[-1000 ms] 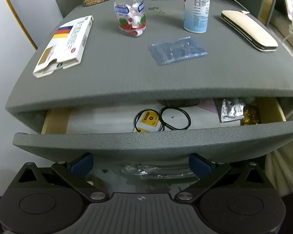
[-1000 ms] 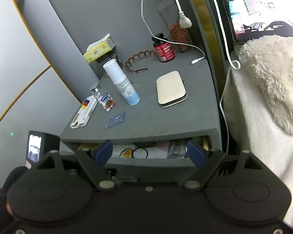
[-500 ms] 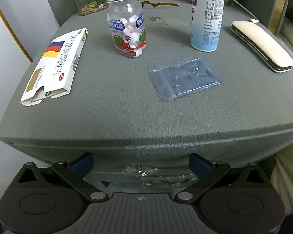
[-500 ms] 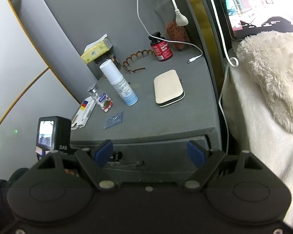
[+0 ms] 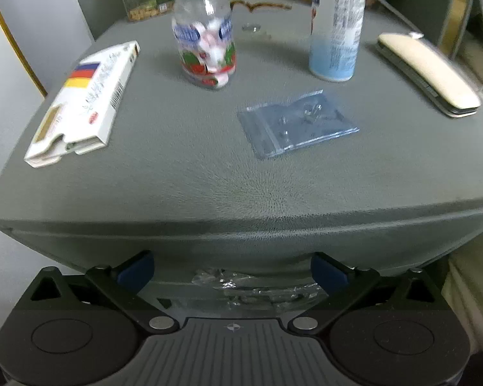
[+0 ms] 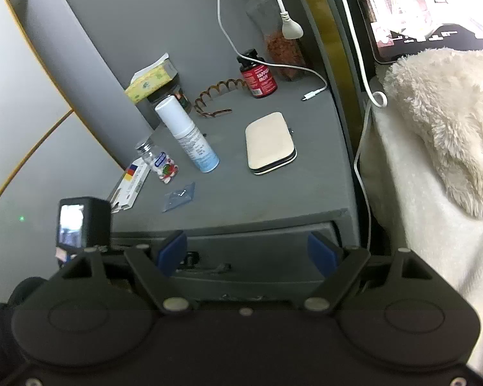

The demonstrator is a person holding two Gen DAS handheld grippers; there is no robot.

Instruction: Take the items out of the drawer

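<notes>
The drawer (image 6: 251, 251) is pushed in flush under the grey cabinet top (image 5: 228, 180); its front fills the low middle of both frames, just ahead of the tongs. In the left wrist view the left gripper (image 5: 232, 268) sits at the bottom centre with its two blue tips spread wide apart and nothing pinched; a crumpled bit of clear plastic (image 5: 251, 286) shows between and just below them against the drawer front. In the right wrist view the right gripper (image 6: 246, 252) is likewise spread, holding nothing, its tips framing the drawer front at lower centre.

On the cabinet top, counted: one white box (image 5: 83, 103) with a blue, red and yellow stripe at the left of the frame, one glass jar (image 5: 206, 48) with a metal lid at upper centre, one white spray bottle (image 5: 336, 29) at upper right, one small blue zip bag (image 5: 296, 122) at centre, and one cream case (image 5: 428, 74) at the right edge. The right view adds one red bottle (image 6: 259, 77) and one brown hair comb (image 6: 215, 96).
</notes>
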